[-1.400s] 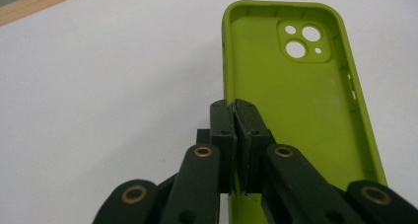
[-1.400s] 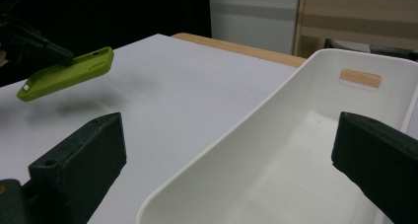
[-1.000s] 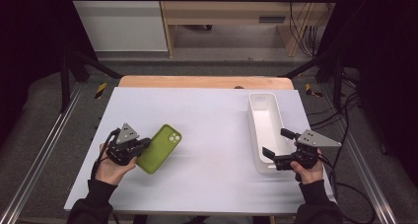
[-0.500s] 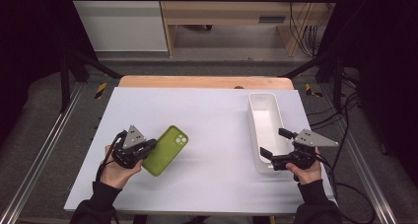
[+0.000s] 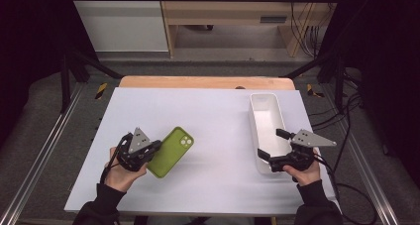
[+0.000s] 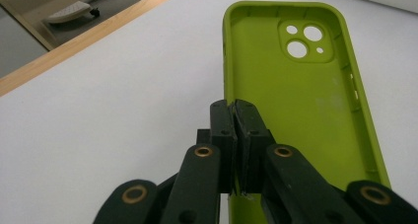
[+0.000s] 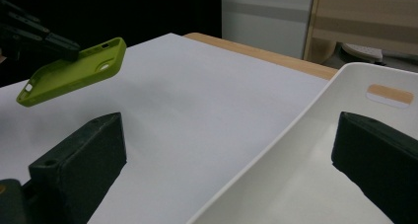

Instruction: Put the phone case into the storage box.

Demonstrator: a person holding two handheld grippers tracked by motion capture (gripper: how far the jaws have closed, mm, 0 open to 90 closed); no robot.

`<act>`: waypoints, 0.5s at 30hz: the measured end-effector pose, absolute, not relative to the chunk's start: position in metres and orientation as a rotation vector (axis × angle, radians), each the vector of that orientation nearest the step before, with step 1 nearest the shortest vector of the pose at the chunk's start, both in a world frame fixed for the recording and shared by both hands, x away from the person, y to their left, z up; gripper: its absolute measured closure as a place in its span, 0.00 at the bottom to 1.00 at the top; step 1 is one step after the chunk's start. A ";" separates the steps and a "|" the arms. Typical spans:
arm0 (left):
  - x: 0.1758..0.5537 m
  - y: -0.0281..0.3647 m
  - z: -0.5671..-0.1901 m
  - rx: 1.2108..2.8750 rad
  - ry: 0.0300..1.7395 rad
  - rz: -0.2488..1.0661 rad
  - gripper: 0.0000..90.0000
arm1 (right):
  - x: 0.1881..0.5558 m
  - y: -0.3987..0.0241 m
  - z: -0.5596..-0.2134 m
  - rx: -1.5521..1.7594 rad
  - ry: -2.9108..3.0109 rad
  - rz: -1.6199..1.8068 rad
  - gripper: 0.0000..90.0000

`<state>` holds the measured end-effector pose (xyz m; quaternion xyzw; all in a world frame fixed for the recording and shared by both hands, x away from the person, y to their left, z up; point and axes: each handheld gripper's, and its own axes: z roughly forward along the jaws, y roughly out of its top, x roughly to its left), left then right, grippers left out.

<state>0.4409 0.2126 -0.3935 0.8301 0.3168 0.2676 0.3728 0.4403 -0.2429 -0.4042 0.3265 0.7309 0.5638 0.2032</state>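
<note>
Left gripper [image 6: 235,110]: jaws pressed together on the side wall of the green phone case [image 6: 296,100], pinching one long edge near its lower end. The case is held clear of the white table [image 5: 218,121], to the left of centre, as the right gripper view shows with the case [image 7: 74,71] in the air above the surface.

Right gripper [image 7: 226,150]: jaws spread wide, straddling the near left wall of the white tray [image 7: 305,150]; they do not appear to press on it.

Risk, as a judgement: the grip is on a thin, flexible rim at one end, so most of the case hangs unsupported. A quick swing or a knock against the tray wall could make it pivot or slip out. The tray could also shift, since it is only bracketed.

Orientation: in the high view the case [image 5: 171,152] has its long axis running from near-left to far-right, camera cut-out end pointing away toward the tray [image 5: 265,116], open side facing up.
</note>
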 end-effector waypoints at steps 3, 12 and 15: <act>0.439 0.209 -0.392 2.124 0.802 0.697 0.97 | 0.440 -0.240 -0.403 0.904 2.050 1.570 0.00; 0.433 0.200 -0.389 2.120 0.787 0.711 0.97 | 0.439 -0.234 -0.399 0.881 2.057 1.587 0.00; 0.432 0.199 -0.388 2.120 0.784 0.714 0.97 | 0.439 -0.232 -0.398 0.876 2.063 1.588 0.00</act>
